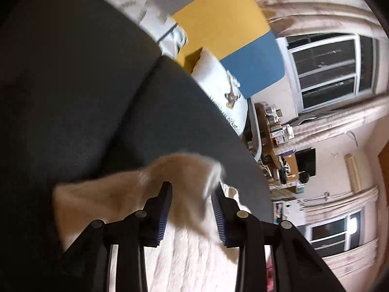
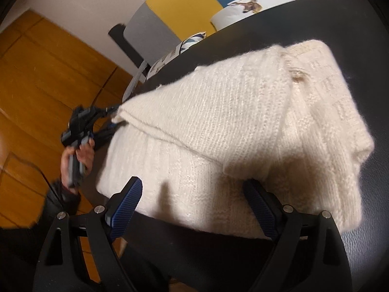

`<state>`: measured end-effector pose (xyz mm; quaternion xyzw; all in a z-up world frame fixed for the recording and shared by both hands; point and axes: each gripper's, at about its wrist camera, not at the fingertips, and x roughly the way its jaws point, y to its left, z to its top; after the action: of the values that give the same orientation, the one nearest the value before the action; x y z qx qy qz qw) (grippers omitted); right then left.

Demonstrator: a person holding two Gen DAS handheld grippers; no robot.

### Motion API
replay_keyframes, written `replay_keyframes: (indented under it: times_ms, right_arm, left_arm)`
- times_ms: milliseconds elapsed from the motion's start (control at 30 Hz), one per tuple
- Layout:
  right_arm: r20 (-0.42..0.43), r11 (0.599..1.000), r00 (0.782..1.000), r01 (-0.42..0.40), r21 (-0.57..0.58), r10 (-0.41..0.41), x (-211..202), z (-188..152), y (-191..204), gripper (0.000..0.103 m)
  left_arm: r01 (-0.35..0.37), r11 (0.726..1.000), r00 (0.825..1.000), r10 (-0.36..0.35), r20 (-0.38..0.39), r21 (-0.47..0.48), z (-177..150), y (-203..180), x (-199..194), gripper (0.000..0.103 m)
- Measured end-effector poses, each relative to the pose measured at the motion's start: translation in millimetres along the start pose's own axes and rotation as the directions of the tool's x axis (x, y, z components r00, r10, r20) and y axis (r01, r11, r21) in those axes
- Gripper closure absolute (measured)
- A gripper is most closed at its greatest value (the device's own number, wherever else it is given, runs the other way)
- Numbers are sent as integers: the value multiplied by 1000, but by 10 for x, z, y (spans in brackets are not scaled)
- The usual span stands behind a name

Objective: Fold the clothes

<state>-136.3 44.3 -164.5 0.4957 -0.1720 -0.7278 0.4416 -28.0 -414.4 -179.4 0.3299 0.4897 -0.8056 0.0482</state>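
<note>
A cream knitted sweater (image 2: 218, 131) lies folded on a dark round table (image 2: 340, 24). My right gripper (image 2: 192, 209) is open at its near hem, one finger on each side, and holds nothing. My left gripper (image 1: 192, 206) shows a gap between its jaws with a blurred corner of the sweater (image 1: 184, 170) between them. In the right wrist view the left gripper (image 2: 114, 116) is at the sweater's far left corner, held by a hand (image 2: 77, 158). Whether it grips the cloth is unclear.
White cushions (image 1: 218, 82) and yellow and blue panels (image 1: 226, 17) lie beyond the table's far edge. A cluttered desk (image 1: 274, 131), curtains and windows stand at the right. An orange wooden floor (image 2: 48, 85) lies to the left of the table.
</note>
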Motion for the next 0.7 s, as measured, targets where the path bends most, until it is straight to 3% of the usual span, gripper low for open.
replay_keyframes:
  times_ms: [100,200,267,367,433,533,700]
  right_arm:
    - [76,996,996,-59,63,55,-183,73,-67,14]
    - [129,994,991,-36,107,22,-308,86,-178,14]
    - [161,990,987,-32,136,10,-381,92,-248,14]
    - [171,985,985,-43,167,14,-351,136,-329,14]
    - [126,973,987,-123,197,99,-192,219,-362,14]
    - [168,949,962,-247,194,216,-52,407,-329,14]
    - [223,927,956,-251,280,191,96,643,-459,14]
  left_arm:
    - [-35,996,996,29,83,78,-228,-53,-306,68]
    - [-57,979,991,33,127,195,-574,-147,-527,67]
    - [-100,949,992,71,109,299,-808,-231,-519,67]
    - [-188,880,981,185,49,437,-1116,-305,-324,68]
    - [-213,860,974,221,38,464,-1206,-294,-251,68]
    - [-234,848,969,245,40,475,-1276,-261,-204,68]
    - [-229,851,969,243,34,473,-1275,-228,-205,68]
